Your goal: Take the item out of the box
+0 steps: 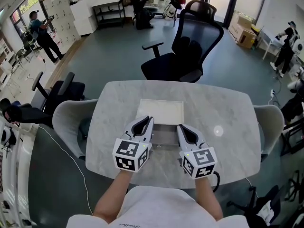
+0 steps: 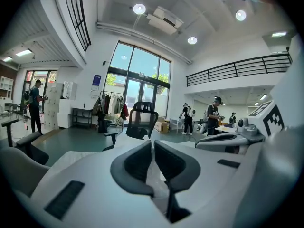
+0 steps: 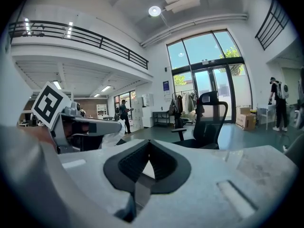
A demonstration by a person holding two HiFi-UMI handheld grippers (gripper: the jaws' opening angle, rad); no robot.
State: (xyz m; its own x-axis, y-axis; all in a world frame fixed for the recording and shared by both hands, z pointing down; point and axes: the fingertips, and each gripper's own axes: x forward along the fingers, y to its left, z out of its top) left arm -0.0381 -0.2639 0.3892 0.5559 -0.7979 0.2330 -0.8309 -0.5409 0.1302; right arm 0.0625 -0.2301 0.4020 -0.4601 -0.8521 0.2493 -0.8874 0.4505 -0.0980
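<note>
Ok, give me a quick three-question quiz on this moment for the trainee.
1. True or false: the white box lies on the marble table.
2. The left gripper has its jaws: A wide apart; B closed on thin clear plastic; C out of view.
3. What stands just beyond the table's far edge?
Key: 1 true; 2 B; 3 a black office chair.

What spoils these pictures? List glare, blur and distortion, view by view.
Head view: sharp, one glare spot on the table. Left gripper view: strong fisheye bending, left claw soft. Right gripper view: dark corners, ceiling lights blown out, right claw blurred.
</note>
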